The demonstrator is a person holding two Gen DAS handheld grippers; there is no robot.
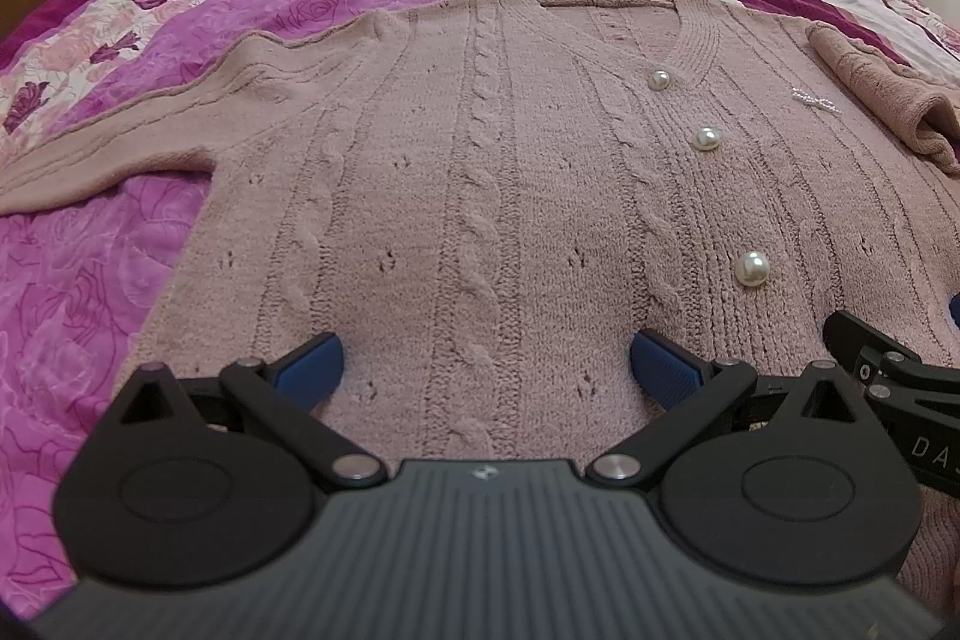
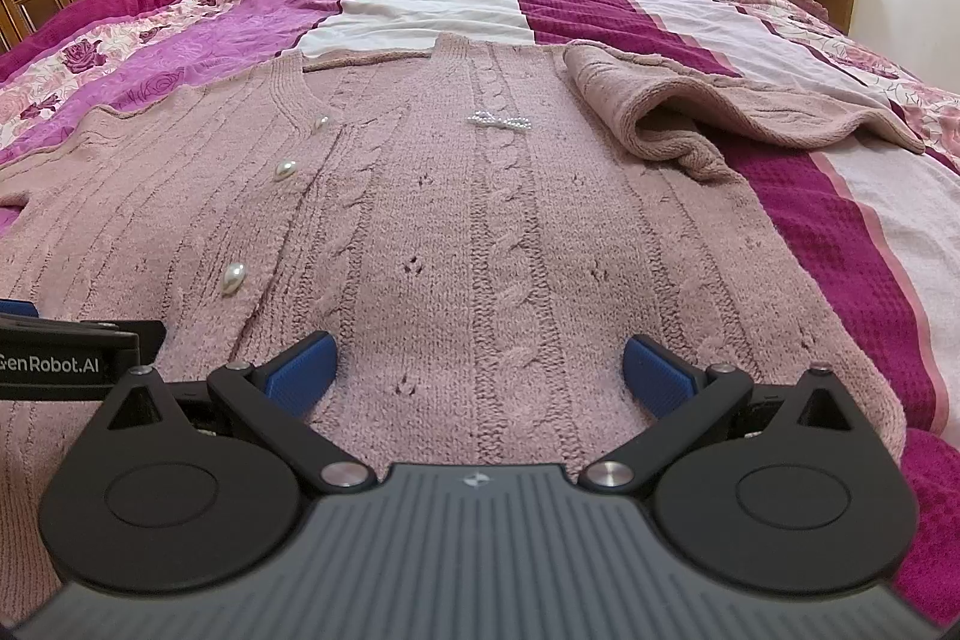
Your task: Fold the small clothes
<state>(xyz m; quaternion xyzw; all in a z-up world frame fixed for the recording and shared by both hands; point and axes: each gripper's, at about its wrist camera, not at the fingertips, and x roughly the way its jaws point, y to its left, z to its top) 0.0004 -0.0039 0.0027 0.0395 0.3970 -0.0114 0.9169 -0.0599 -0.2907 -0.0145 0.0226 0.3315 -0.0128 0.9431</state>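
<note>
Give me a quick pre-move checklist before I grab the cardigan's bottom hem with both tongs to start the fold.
1. Left tongs open: ok, blue pads spread wide over the knit.
2. Right tongs open: ok, nothing between the pads.
3. Cardigan lying flat, front up: ok, pearl buttons visible.
4. Left sleeve spread out: ok, it extends sideways over the bedspread.
5. Right sleeve laid tidy: not ok, it is bunched and partly folded over.
6. Hem edge within the pads' reach: cannot tell, both tong bodies hide it.
</note>
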